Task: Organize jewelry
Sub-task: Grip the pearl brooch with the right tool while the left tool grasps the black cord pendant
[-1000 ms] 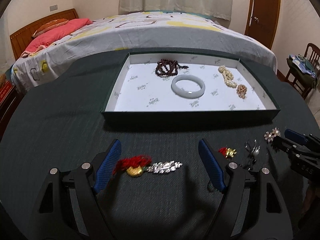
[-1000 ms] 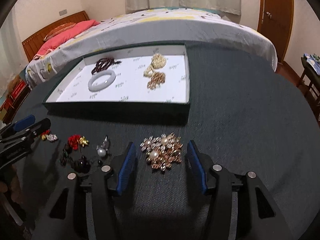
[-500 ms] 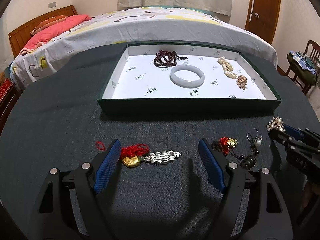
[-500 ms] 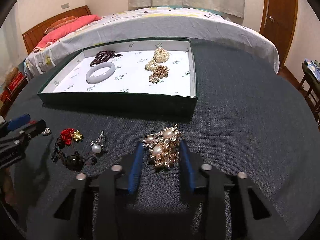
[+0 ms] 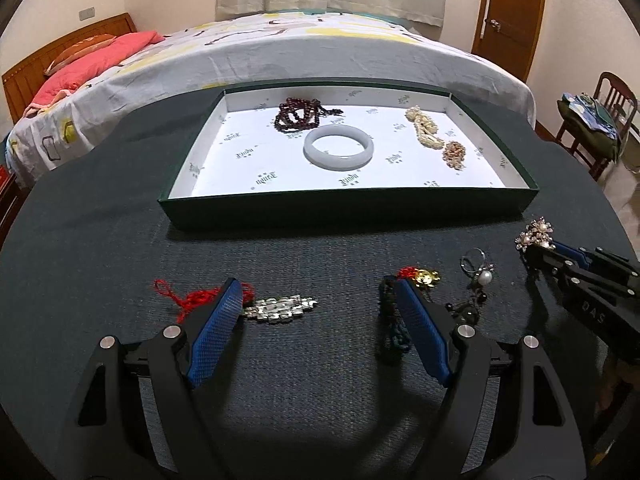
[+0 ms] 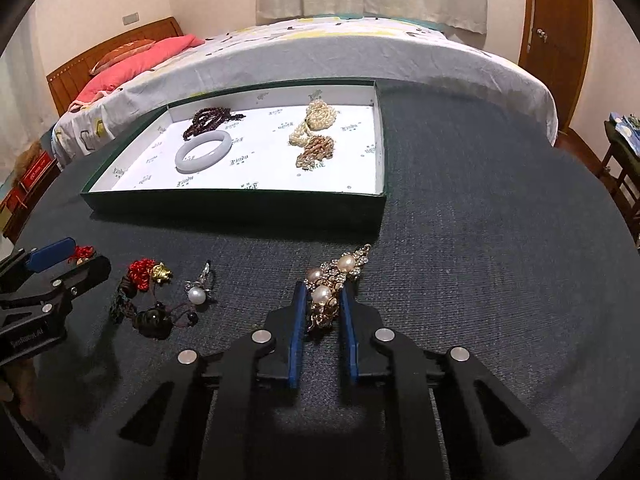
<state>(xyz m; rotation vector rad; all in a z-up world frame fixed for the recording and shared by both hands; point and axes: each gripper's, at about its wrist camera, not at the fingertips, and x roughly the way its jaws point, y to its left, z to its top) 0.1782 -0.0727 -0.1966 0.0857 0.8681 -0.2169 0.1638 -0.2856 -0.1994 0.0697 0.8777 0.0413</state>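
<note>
My right gripper (image 6: 322, 292) is closing, and its blue pads press on a gold and pearl brooch cluster (image 6: 336, 280) that stands bunched up between them on the dark table. My left gripper (image 5: 314, 286) is open around a silver rhinestone piece (image 5: 280, 307) with a red cord (image 5: 188, 298); neither pad touches it. Beyond both lies the green tray (image 5: 344, 210) with a white bangle (image 5: 338, 153), dark red beads (image 5: 300, 114) and a pearl strand (image 5: 424, 132).
Between the grippers lie a red and gold charm (image 6: 150, 272), a pearl ring (image 6: 198, 292) and a dark bead bracelet (image 6: 152, 320). A bed (image 5: 320, 52) stands behind the round table, and a chair (image 5: 600, 120) with clothes on it at the right.
The right gripper's jaws closed from wide apart onto the pearl cluster, squeezing it narrow and upright. The left gripper stayed open over the silver piece.
</note>
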